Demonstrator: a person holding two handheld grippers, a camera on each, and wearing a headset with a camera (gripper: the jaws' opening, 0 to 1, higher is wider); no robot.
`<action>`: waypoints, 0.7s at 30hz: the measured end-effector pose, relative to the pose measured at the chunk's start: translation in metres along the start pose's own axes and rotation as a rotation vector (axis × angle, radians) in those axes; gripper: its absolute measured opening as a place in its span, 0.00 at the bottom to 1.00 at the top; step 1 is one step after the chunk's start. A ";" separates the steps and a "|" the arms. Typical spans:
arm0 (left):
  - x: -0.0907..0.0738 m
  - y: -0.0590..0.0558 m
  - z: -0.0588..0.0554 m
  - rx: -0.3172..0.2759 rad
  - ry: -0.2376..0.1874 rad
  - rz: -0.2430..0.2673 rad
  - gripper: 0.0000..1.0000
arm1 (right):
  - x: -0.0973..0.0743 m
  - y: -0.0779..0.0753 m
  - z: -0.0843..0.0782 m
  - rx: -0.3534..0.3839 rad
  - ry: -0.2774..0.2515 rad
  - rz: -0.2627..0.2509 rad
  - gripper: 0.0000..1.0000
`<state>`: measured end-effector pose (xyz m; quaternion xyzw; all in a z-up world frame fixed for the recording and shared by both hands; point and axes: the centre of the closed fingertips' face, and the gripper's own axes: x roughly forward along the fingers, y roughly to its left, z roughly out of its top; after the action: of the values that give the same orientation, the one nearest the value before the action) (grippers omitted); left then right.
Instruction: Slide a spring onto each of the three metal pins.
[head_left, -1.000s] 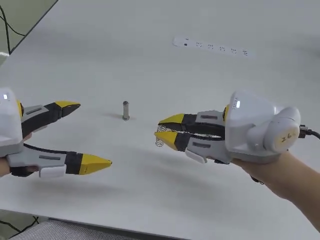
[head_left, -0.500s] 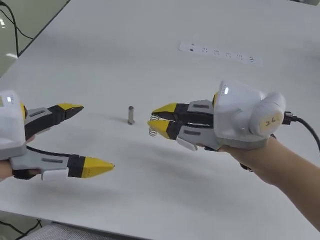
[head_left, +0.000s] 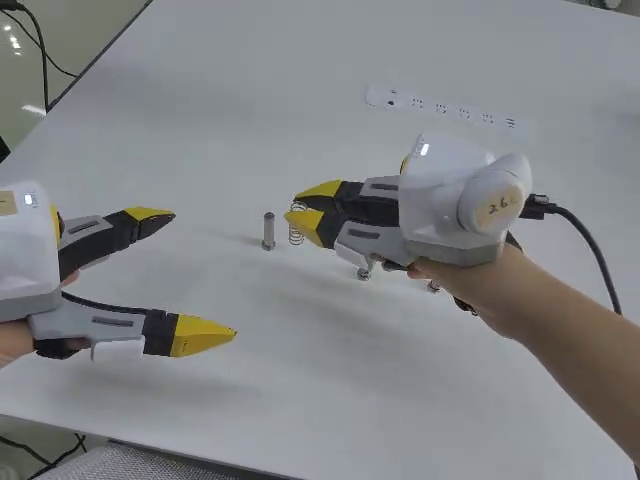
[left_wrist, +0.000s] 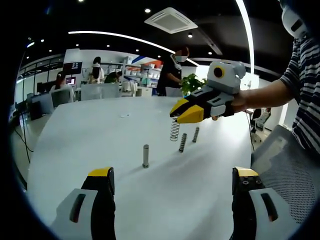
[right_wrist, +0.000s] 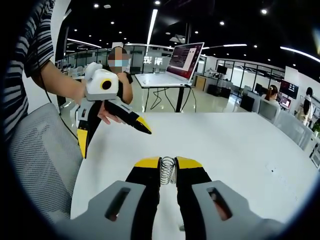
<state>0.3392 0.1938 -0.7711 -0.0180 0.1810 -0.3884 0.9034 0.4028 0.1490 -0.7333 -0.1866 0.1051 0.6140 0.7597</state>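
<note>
A bare metal pin stands upright on the white table; it also shows in the left gripper view as pin. My right gripper is shut on a small spring, which hangs upright just right of that pin and slightly above the table. In its own view the spring sits pinched between the yellow tips. Two other pins stand behind, each with a spring on it. My left gripper is held wide open at the left, with nothing in it.
A white power strip lies at the far side of the table. A black cable trails from the right gripper. The table's near edge runs close below the left gripper. People and desks stand in the background of both gripper views.
The right gripper has carried the spring leftward and farther from me, from well right of the bare pin to right beside it. The left gripper has held its place, open.
</note>
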 end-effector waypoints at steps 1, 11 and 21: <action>0.000 0.000 -0.001 0.000 0.000 0.001 0.97 | 0.001 -0.002 0.001 0.004 0.000 -0.003 0.12; -0.001 -0.003 -0.005 -0.001 0.013 -0.012 0.97 | 0.016 -0.018 0.005 0.052 -0.007 -0.047 0.13; 0.001 -0.007 -0.009 -0.001 0.028 -0.031 0.97 | 0.030 -0.023 0.008 0.092 -0.005 -0.069 0.13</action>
<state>0.3314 0.1894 -0.7788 -0.0160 0.1937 -0.4026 0.8945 0.4308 0.1747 -0.7339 -0.1535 0.1248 0.5822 0.7886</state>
